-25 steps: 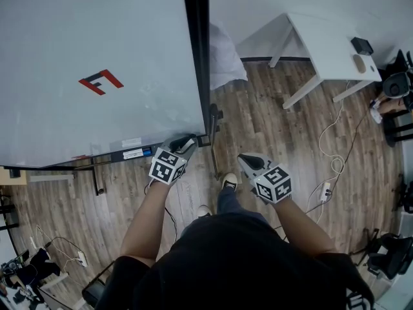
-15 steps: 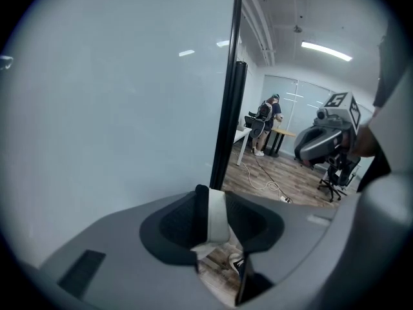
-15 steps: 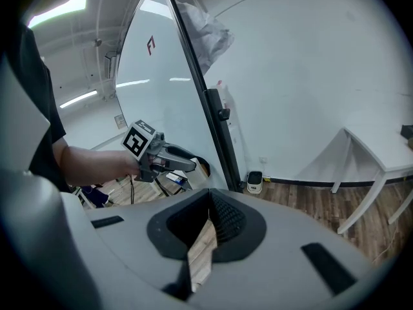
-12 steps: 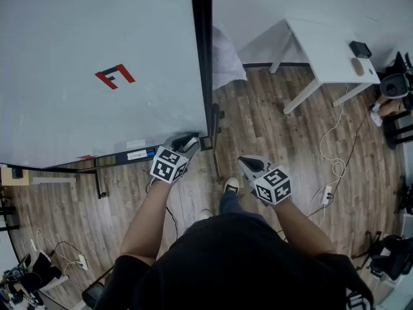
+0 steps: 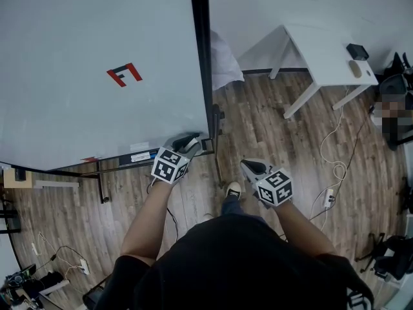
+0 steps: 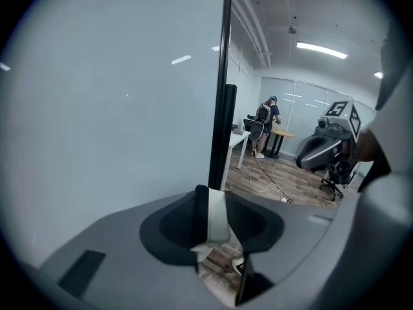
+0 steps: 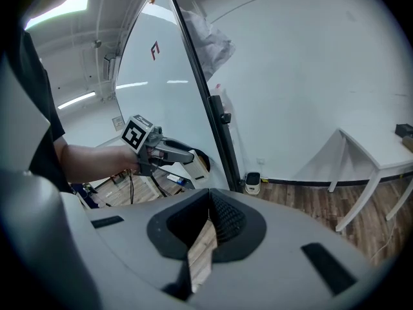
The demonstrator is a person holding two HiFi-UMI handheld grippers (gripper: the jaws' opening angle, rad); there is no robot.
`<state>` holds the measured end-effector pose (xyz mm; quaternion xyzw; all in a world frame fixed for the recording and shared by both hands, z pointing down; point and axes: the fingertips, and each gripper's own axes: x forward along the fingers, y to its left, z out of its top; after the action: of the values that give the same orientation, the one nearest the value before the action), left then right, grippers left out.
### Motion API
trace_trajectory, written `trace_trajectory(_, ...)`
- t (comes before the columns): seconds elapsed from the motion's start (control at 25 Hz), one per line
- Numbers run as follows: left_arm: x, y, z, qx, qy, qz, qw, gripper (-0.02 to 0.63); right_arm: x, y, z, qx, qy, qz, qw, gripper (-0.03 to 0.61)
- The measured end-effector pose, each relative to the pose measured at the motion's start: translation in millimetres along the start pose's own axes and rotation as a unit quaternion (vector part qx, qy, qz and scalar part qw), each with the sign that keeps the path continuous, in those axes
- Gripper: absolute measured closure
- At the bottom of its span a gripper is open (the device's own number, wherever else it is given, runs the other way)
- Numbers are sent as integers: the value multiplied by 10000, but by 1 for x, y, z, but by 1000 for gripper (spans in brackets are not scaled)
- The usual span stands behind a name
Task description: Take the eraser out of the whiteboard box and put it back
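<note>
The take-out half looks done: the white, black-backed slab eraser [image 6: 217, 213] sits clamped edge-on in the left gripper [image 5: 188, 141], whose jaws are partly open around it, close to the long black whiteboard box [image 5: 116, 158] (the ledge under the board). Next, lower it back in and release. The right gripper [image 5: 251, 167] hangs empty, its 2 jaws together.
</note>
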<state>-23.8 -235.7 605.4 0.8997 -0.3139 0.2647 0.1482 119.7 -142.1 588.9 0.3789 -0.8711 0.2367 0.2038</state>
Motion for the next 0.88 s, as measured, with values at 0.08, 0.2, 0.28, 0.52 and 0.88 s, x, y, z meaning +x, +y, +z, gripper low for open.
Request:
trace_trajectory(0.08,-7,-1,3,8,-64,34,10000,466,-2,3,1,-24,-16,0,10000,581)
trace_trajectory(0.2,-17,-2,9,41,-184,86,9998,466,-2,8,2,-30,-34,17,10000,581)
trace_trajectory(0.28,-24,-2,11,55,-219,114,9997,466,-2,11,1,-41,-38,27,10000,581)
trace_trajectory(0.52,-47,-5,4,23,-222,227,9995,466,-5,23,1,-101,-50,66,9999,581)
trace_trajectory(0.88,-77,-7,-23,-95,-160,375,9991,466,-3,43,-7,-126,-47,121,9998,581)
